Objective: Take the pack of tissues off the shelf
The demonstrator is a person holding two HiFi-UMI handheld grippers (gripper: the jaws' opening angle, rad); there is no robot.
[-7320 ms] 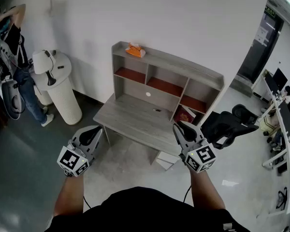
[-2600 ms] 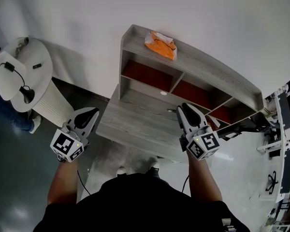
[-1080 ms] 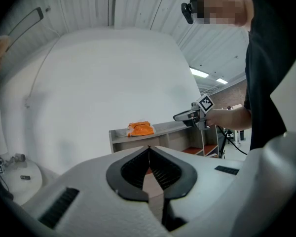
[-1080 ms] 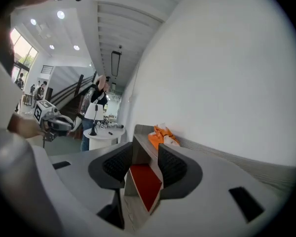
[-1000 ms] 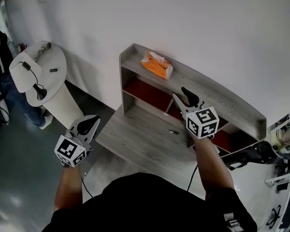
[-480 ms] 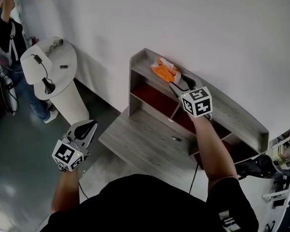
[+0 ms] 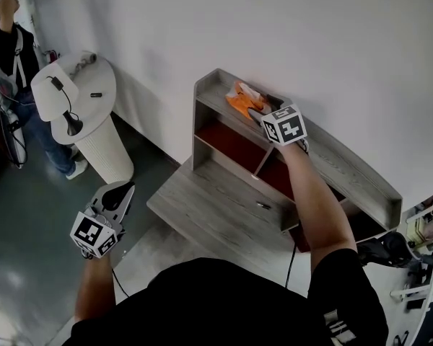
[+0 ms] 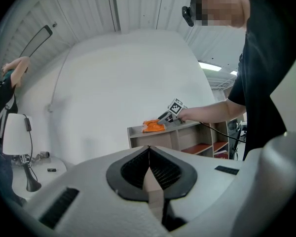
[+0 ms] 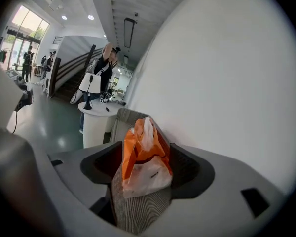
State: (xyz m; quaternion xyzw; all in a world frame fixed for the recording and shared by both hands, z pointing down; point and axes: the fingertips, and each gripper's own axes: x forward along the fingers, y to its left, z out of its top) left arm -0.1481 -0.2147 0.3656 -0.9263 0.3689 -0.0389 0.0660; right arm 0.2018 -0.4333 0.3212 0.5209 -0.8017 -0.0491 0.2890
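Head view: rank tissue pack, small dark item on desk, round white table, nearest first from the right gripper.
1. tissue pack, between right gripper's jaws, just opened wider
2. small dark item, below on desk
3. round white table, far left

three cameras, one shelf [image 7: 355, 169]
head view looks steeply down; left gripper view faces the shelf level, from afar; right gripper view sits close at the pack of tissues [image 9: 143, 157], seen by all.
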